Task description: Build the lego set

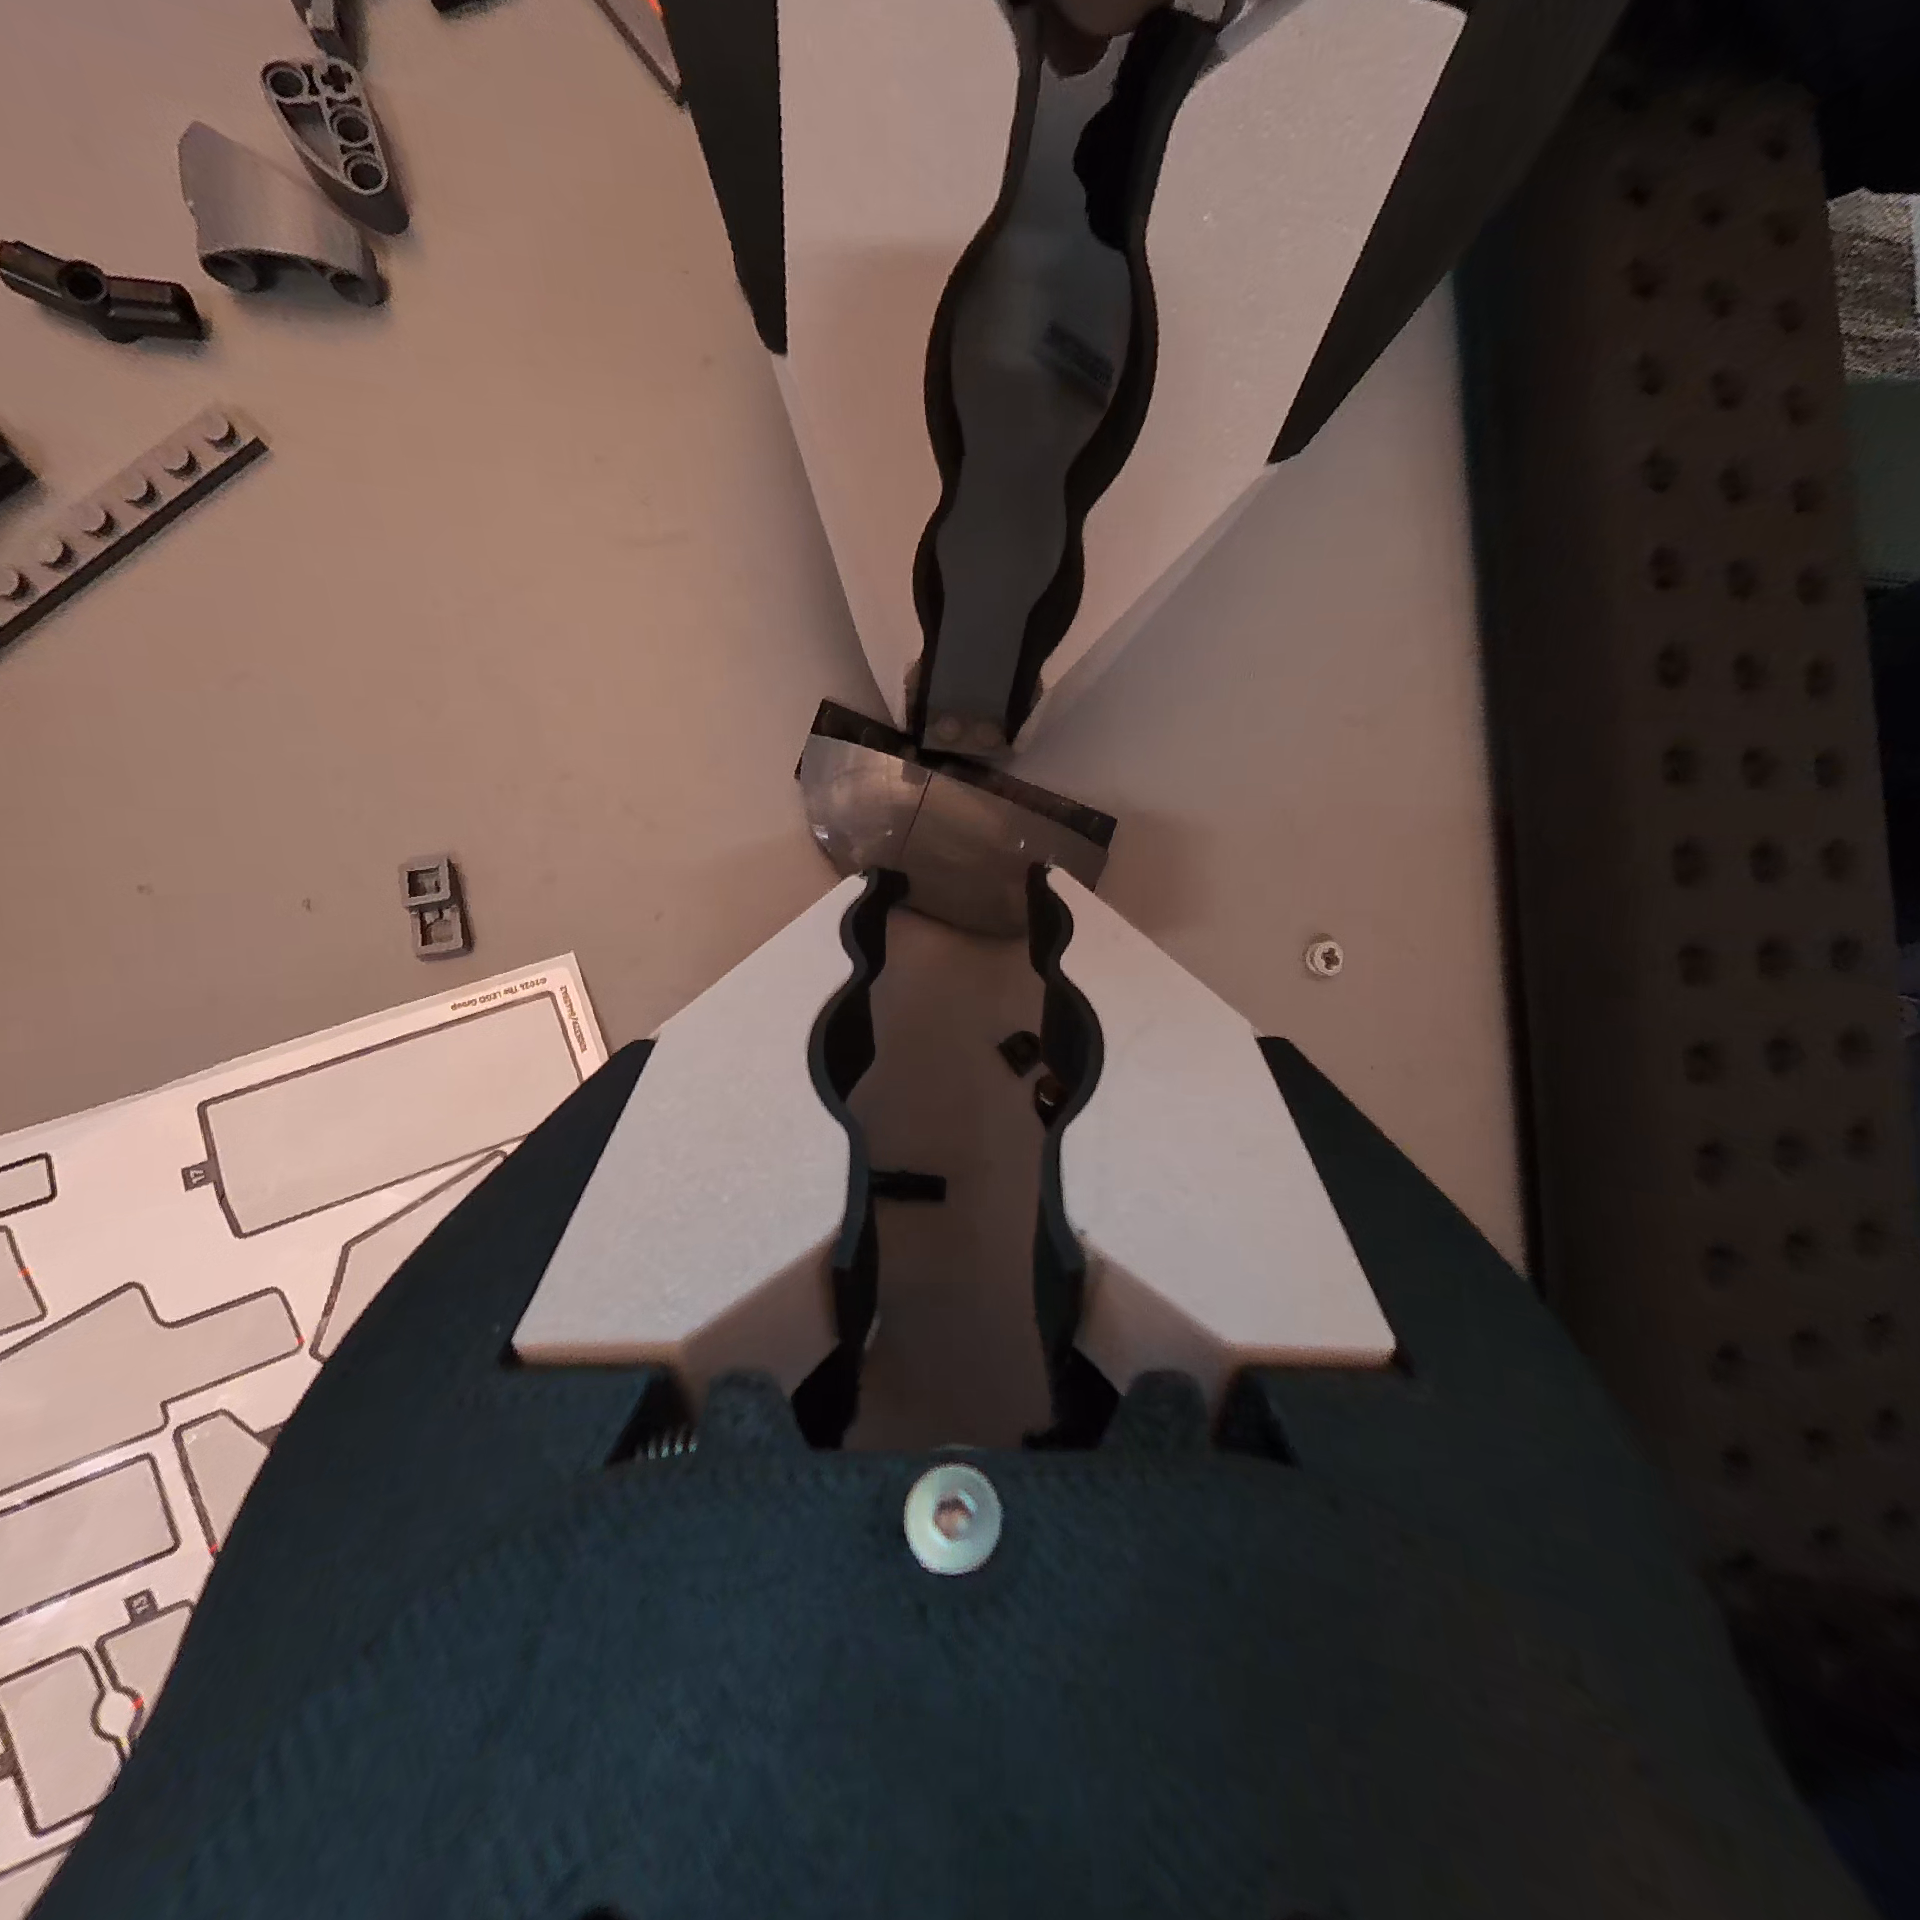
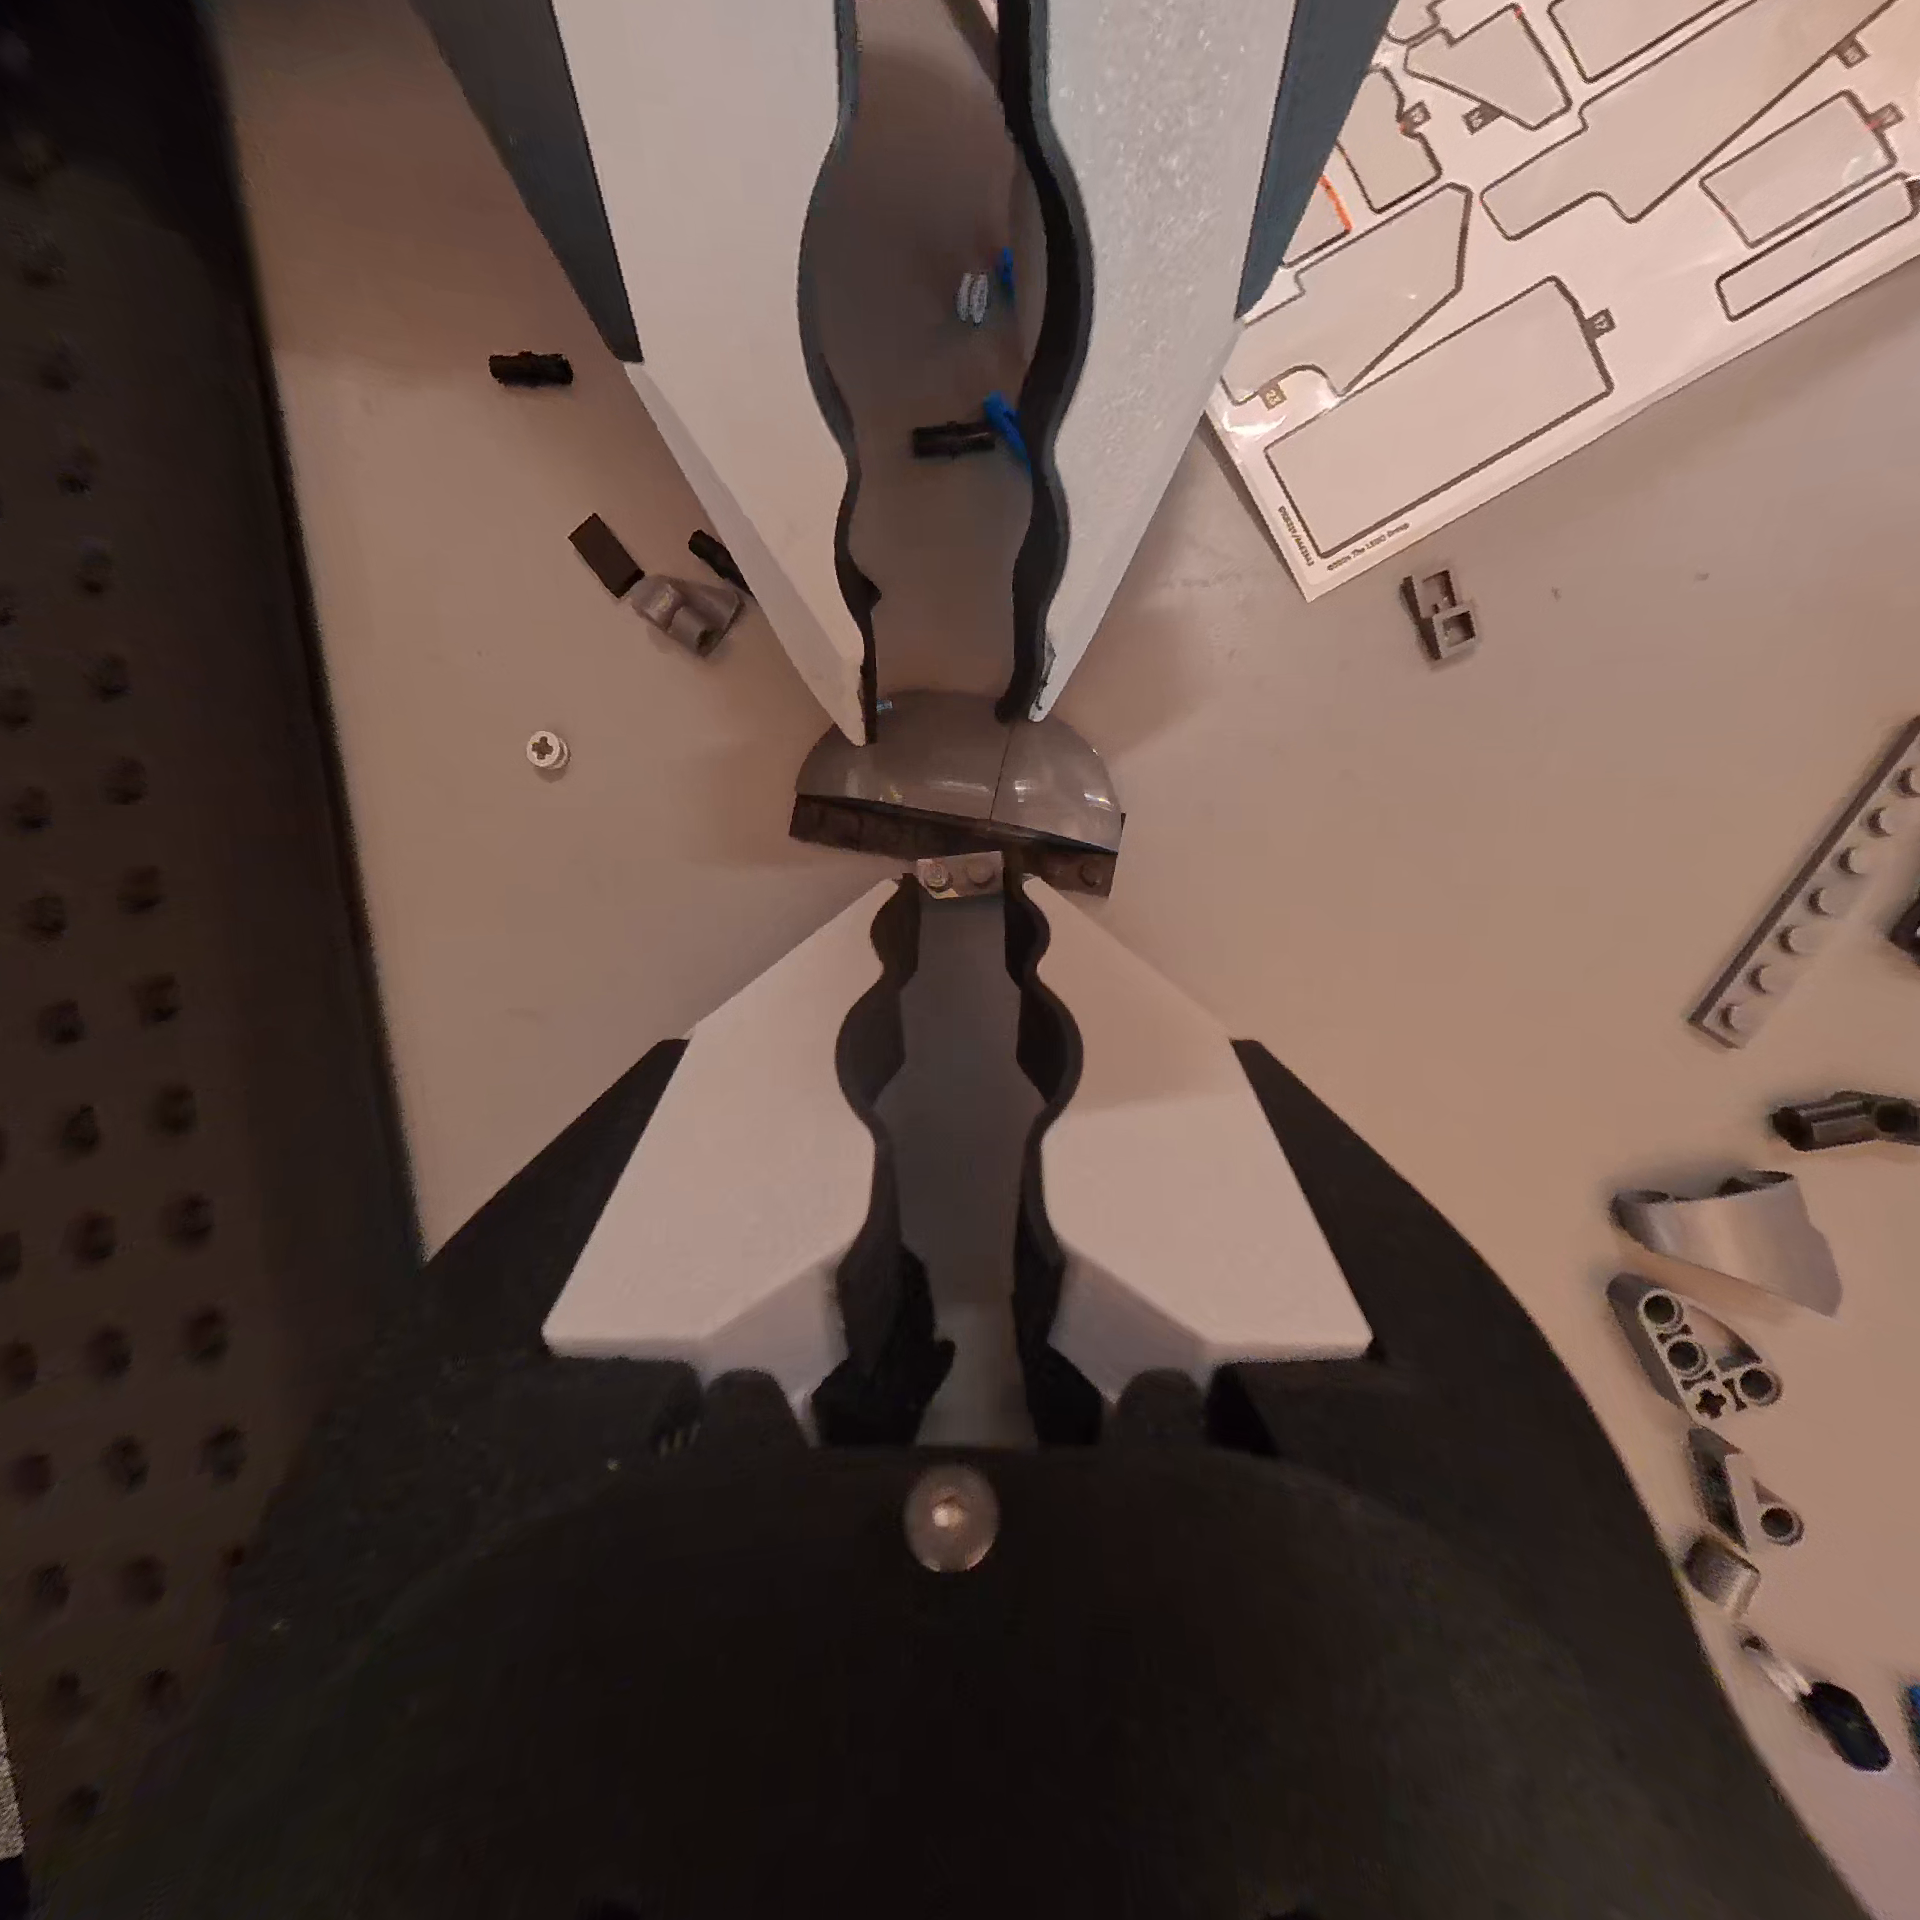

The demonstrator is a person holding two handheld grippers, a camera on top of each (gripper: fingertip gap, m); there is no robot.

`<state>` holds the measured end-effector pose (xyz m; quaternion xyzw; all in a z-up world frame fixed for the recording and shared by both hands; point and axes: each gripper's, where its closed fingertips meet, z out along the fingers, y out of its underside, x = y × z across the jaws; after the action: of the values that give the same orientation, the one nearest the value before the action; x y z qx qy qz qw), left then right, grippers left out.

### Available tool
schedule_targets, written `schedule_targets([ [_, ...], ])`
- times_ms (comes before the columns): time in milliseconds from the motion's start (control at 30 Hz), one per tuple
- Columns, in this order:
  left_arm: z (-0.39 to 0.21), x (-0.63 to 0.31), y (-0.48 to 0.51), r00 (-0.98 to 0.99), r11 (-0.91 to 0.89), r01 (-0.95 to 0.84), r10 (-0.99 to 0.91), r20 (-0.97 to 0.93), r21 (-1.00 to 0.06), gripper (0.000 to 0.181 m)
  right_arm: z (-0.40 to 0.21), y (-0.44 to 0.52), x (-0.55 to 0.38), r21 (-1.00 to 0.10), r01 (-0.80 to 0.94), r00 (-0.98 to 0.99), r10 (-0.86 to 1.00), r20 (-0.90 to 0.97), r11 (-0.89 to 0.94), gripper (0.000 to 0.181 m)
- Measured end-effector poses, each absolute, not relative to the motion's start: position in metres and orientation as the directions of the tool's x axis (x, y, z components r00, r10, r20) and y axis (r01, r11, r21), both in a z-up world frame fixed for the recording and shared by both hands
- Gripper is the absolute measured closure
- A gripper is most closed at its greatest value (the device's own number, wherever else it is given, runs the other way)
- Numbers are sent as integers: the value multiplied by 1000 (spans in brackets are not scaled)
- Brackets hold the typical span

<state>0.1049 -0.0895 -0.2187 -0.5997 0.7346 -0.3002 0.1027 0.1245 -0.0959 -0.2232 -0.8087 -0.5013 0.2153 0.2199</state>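
The two grippers meet tip to tip over the counter [image 1: 540, 644], the left gripper [image 1: 961, 883] on one side of a small brick assembly [image 1: 935, 810] and the right gripper [image 2: 954, 885] on the opposite side. In the left wrist view a sticker sheet [image 1: 208, 1299] lies at lower left, a long studded plate [image 1: 125, 520] and a curved panel [image 1: 281, 218] farther up. A pegboard [image 1: 1714, 935] runs along the counter's right edge.

Left hand-held gripper [image 1: 961, 878] on domed grey assembly [image 1: 935, 821] (right hand-held gripper [image 1: 961, 717] opposite)
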Motion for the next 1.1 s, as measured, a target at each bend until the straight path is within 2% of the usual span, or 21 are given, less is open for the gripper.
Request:
schedule_targets([
  [700,-221,109,-88,-254,147,-829,-959,129,-540,155,-218,-100,118,-553,692,448,877,-176,-464,167],
  [1100,-222,111,-88,-256,164,-832,-961,104,-530,157,-222,-97,122,-532,708,471,872,-134,-464,165],
])
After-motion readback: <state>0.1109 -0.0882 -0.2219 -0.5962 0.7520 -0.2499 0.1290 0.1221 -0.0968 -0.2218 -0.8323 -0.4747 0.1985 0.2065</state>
